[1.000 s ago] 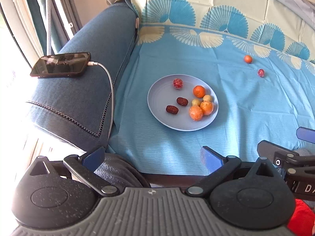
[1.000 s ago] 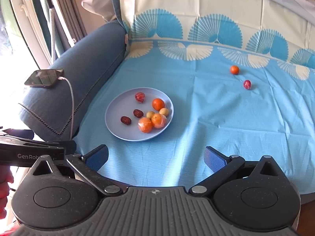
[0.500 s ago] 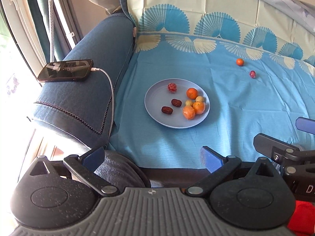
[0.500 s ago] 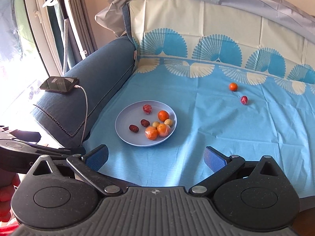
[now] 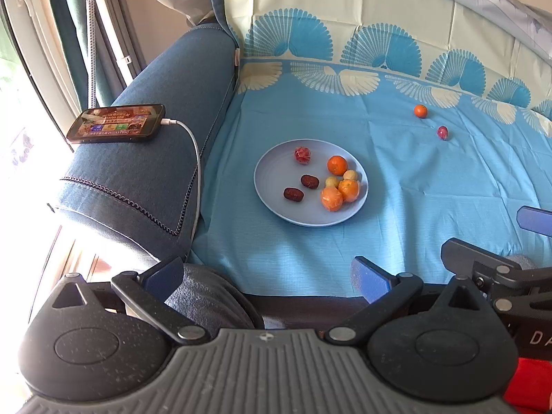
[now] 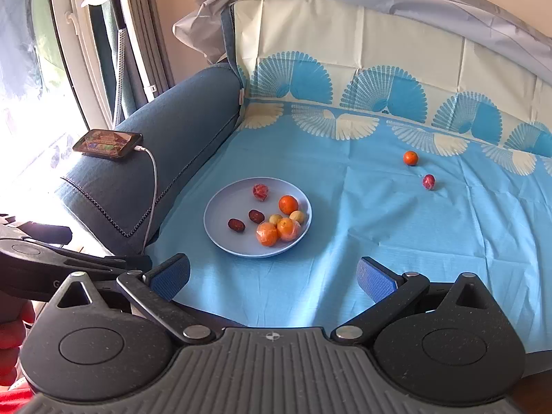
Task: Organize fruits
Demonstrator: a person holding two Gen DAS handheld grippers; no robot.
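A pale blue plate (image 5: 272,179) (image 6: 224,207) sits on the blue cloth of a sofa seat and holds several fruits: oranges (image 5: 337,165) (image 6: 288,204), two dark dates (image 5: 293,194), small yellow fruits and a red one. A loose orange (image 5: 420,110) (image 6: 410,158) and a small red fruit (image 5: 442,132) (image 6: 429,181) lie far right on the cloth. My left gripper (image 5: 267,274) is open and empty at the seat's near edge. My right gripper (image 6: 274,277) is open and empty, also near the front edge, well short of the plate.
A phone (image 5: 117,127) (image 6: 107,143) with a white charging cable rests on the blue sofa armrest (image 5: 155,165) at left. The patterned cloth runs up the backrest (image 6: 379,55). A window and curtains stand far left. The right gripper's body shows at right in the left wrist view (image 5: 496,272).
Both grippers have pulled back and up from the seat, so the plate and loose fruits look smaller and farther. Both stayed open and empty.
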